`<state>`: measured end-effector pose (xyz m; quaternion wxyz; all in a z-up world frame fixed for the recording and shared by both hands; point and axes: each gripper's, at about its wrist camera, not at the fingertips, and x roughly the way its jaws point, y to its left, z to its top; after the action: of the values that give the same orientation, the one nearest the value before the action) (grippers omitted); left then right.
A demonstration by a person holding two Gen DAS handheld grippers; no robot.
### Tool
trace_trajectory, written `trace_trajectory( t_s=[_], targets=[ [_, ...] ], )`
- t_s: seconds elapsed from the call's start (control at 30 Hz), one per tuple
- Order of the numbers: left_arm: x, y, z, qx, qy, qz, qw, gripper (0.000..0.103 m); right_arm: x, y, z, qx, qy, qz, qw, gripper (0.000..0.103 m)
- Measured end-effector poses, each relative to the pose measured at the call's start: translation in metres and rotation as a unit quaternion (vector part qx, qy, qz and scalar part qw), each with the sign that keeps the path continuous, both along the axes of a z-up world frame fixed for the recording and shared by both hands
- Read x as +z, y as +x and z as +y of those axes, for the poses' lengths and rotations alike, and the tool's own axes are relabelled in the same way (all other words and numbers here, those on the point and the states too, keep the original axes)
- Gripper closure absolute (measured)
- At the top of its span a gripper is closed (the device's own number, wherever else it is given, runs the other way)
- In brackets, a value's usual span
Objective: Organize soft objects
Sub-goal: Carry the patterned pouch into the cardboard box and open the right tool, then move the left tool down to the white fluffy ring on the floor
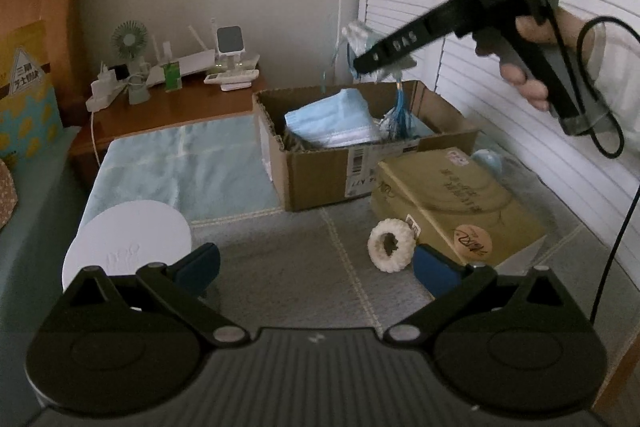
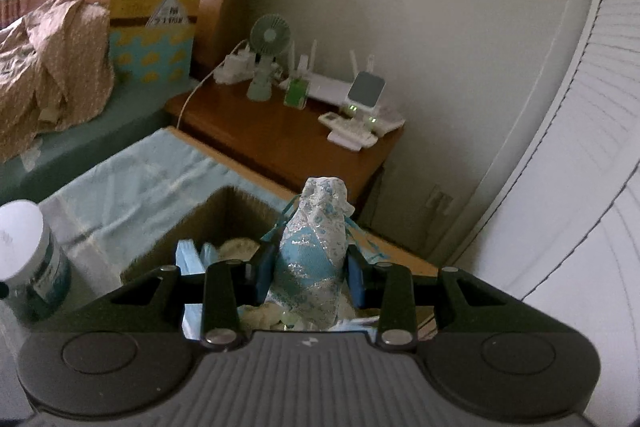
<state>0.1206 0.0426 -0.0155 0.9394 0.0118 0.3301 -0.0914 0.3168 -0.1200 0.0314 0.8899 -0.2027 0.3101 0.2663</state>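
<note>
While the right tool (image 2: 308,273) grips one blue pouch (image 2: 310,259) above one cardboard box (image 1: 320,171), the left tool (image 1: 316,267) gapes empty.

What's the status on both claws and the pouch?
Right claw shut on blue-and-white pouch, above the cardboard box. Left claw open, empty, near the white knit ring. Nothing blocking the box.
</note>
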Motion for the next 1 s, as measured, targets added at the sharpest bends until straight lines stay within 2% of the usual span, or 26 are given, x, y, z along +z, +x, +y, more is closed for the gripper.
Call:
trace_trajectory(
  t_s=[0.1, 0.2, 0.27, 0.53, 0.77, 1.0],
  targets=[
    [0.000, 0.000, -0.002, -0.004, 0.000, 0.001, 1.0000, 0.001, -0.008, -0.002, -0.003, 0.012, -0.009, 0.013, 1.000, 0.060],
    [0.000, -0.001, -0.003, -0.009, -0.002, 0.001, 1.0000, 0.001, -0.014, -0.006, -0.006, 0.025, -0.022, 0.024, 0.999, 0.052],
    [0.000, 0.000, -0.004, -0.009, -0.002, 0.002, 1.0000, 0.001, -0.015, -0.008, -0.008, 0.015, -0.025, 0.018, 0.999, 0.028],
    [0.002, -0.003, -0.003, -0.009, -0.008, -0.001, 0.9999, 0.001, -0.003, -0.018, -0.027, -0.046, 0.020, 0.017, 0.999, 0.003],
    [0.000, -0.003, -0.003, -0.019, -0.005, -0.001, 0.9998, 0.001, -0.001, -0.049, -0.039, -0.087, 0.047, 0.027, 0.995, 0.000],
    [-0.009, 0.004, -0.003, -0.048, -0.001, 0.019, 0.9987, 0.001, -0.002, -0.091, -0.055, -0.131, 0.053, 0.027, 0.990, 0.000]
  ],
)
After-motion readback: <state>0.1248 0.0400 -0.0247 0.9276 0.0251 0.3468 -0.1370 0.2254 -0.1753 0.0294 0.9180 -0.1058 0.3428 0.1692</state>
